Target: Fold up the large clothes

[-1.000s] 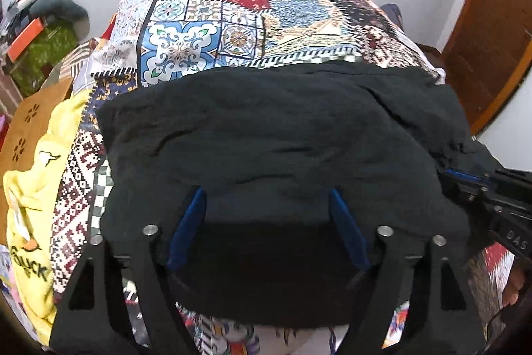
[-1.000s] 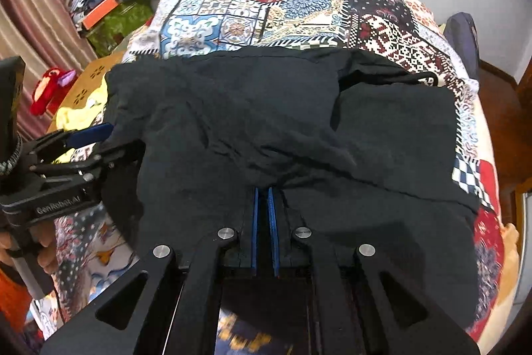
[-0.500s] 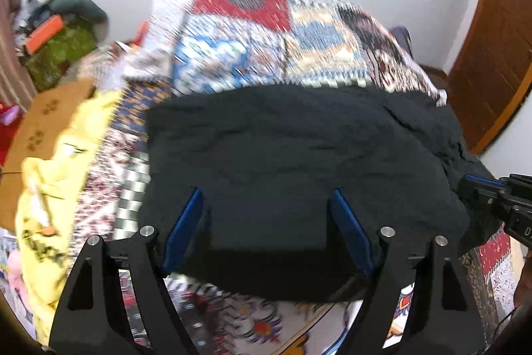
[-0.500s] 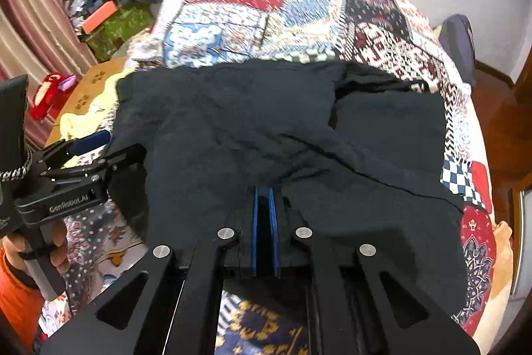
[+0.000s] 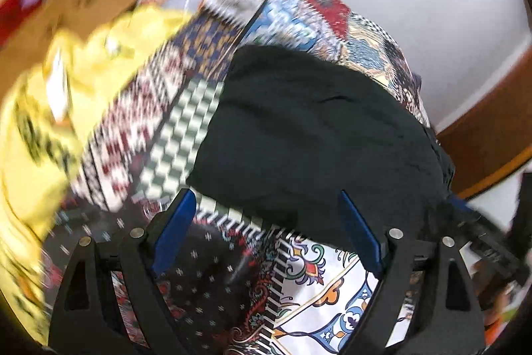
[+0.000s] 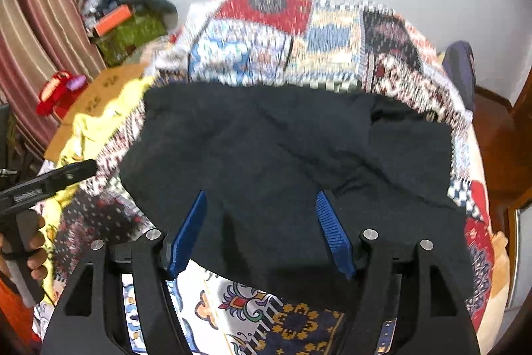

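A large black garment (image 6: 292,162) lies spread on the patterned bed cover (image 6: 299,32), folded over itself; it also shows in the left wrist view (image 5: 316,135). My right gripper (image 6: 261,202) is open and empty just above the garment's near edge. My left gripper (image 5: 266,202) is open and empty over the garment's near left corner, and it appears at the left edge of the right wrist view (image 6: 50,182). The left wrist view is tilted and blurred.
A yellow shirt (image 5: 60,95) lies on the bed's left side by a cardboard box (image 6: 109,82). Clutter (image 6: 129,22) and a striped curtain (image 6: 40,39) stand at the far left. A wooden door (image 5: 492,128) is on the right.
My right gripper has opened and let go of the black garment, which now lies flat. My left gripper has swung left and tilted, staying open.
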Action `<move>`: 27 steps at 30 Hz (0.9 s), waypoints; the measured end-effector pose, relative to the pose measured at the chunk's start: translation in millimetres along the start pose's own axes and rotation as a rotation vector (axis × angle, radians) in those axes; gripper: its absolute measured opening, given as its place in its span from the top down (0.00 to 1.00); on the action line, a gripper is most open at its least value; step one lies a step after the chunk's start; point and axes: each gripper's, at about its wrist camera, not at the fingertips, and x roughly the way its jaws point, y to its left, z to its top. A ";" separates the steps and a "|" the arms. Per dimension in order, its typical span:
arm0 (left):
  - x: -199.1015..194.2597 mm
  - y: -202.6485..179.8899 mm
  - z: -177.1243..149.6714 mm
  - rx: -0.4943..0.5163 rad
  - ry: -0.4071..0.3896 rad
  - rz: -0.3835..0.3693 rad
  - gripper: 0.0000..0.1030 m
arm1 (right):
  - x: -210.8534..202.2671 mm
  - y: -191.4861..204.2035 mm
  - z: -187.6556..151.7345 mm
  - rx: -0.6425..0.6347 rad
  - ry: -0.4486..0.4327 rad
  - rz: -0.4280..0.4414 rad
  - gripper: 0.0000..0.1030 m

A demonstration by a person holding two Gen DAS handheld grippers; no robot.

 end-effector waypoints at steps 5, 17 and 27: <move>28.9 26.6 -7.4 -0.166 0.089 -0.165 0.16 | 19.3 -0.3 -11.3 -0.034 0.007 -0.062 0.27; 95.0 36.9 -6.2 -0.406 0.133 -0.383 0.14 | 19.2 -3.2 -11.3 -0.043 -0.006 -0.045 0.23; 123.6 28.1 13.0 -0.504 0.015 -0.320 0.09 | 21.2 -2.4 -10.2 -0.034 0.003 -0.043 0.23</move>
